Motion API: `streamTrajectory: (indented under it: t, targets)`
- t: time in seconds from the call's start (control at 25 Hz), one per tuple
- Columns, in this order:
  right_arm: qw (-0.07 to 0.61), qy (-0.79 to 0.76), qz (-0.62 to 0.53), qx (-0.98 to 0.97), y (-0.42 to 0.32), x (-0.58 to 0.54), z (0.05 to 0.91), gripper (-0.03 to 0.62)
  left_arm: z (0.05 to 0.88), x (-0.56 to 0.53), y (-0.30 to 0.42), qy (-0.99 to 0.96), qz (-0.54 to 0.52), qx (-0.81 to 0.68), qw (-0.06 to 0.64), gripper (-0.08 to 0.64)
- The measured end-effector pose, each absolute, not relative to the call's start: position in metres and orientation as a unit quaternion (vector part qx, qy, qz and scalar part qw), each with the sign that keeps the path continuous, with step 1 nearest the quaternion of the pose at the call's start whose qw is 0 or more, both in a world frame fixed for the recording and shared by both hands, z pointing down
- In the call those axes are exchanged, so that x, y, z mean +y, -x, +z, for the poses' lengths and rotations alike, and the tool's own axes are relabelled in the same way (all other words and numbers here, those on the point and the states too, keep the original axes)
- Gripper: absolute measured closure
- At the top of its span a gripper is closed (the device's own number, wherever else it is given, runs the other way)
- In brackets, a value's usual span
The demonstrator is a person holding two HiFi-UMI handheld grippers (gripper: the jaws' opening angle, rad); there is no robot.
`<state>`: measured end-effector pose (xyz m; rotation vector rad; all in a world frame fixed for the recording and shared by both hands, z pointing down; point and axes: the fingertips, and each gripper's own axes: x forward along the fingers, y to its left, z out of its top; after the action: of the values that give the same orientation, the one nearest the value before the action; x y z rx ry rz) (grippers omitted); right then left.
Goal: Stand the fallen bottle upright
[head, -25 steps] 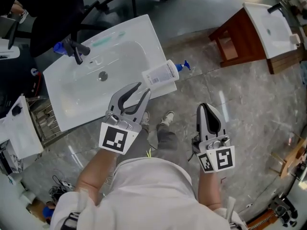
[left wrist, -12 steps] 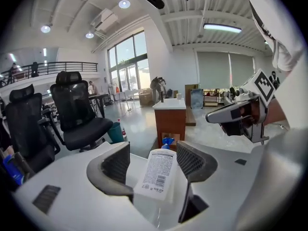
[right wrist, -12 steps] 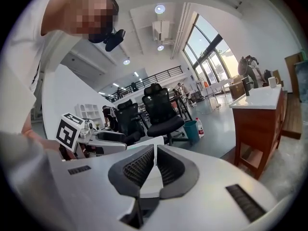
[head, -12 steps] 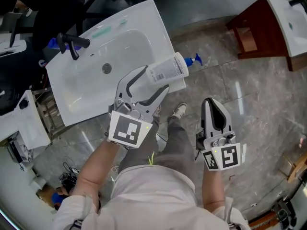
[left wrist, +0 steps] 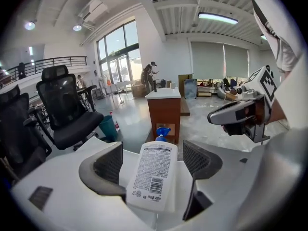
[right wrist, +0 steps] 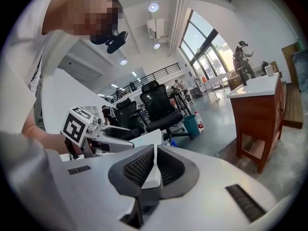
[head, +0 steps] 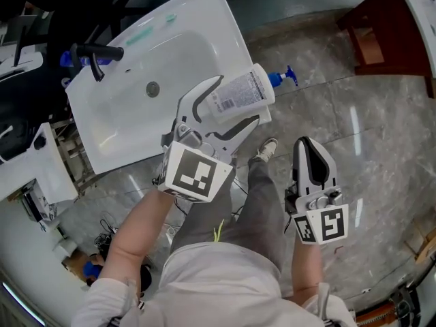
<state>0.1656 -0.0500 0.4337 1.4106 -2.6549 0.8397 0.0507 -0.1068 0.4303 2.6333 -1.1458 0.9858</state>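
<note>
A white pump bottle (head: pixel 240 95) with a blue pump head (head: pixel 285 77) lies on its side on the near right corner of the white sink (head: pixel 225 19). My left gripper (head: pixel 236 102) is open and has just been opening wider. Its jaws stand one on each side of the bottle (left wrist: pixel 153 177), with a gap at each pad. In the left gripper view the label faces up and the left gripper (left wrist: pixel 154 165) straddles the bottle's base. My right gripper (head: pixel 312 150) hangs over the floor to the right, shut and empty, its pads meeting (right wrist: pixel 153 163).
The sink has a drain (head: pixel 152 88) and a black faucet (head: pixel 95 53) at its far left. A wooden cabinet (head: pixel 381 33) stands at the upper right. Black office chairs (left wrist: pixel 67 109) stand behind the sink. The person's legs and shoe (head: pixel 267 148) are below the sink's corner.
The left gripper has come forward and down to the bottle, and its jaws have spread to lie on both sides of it. The right gripper has sunk a little and stayed shut.
</note>
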Motion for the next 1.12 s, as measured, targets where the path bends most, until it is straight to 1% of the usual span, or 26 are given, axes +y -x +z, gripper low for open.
streamTrajectory:
  t: [0.28, 0.52, 0.6, 0.68, 0.76, 0.96, 1.12]
  targets:
    - [0.008, -0.451, 0.273, -0.850, -0.175, -0.052, 0.461, 0.546, 0.457, -0.119, -0.058, -0.863, 0.349, -0.357, 0.079, 0.148]
    - [0.003, -0.450, 0.268, -0.852, -0.182, -0.056, 0.473, 0.546, 0.477, -0.123, -0.070, -0.859, 0.392, -0.320, 0.081, 0.112]
    - [0.002, -0.448, 0.270, -0.852, -0.181, -0.055, 0.477, 0.546, 0.485, -0.122, -0.075, -0.859, 0.400, -0.302, 0.107, 0.102]
    - [0.003, -0.446, 0.273, -0.853, -0.180, -0.054, 0.482, 0.546, 0.494, -0.122, -0.080, -0.858, 0.403, -0.282, 0.148, 0.093]
    - [0.004, -0.444, 0.277, -0.852, -0.178, -0.051, 0.489, 0.546, 0.499, -0.126, -0.083, -0.854, 0.409, -0.273, 0.167, 0.084]
    - [0.005, -0.442, 0.285, -0.851, -0.176, -0.047, 0.501, 0.546, 0.509, -0.134, -0.083, -0.838, 0.464, -0.247, 0.146, 0.070]
    - [0.006, -0.440, 0.289, -0.850, -0.173, -0.044, 0.506, 0.546, 0.515, -0.133, -0.089, -0.833, 0.486, -0.212, 0.157, 0.059]
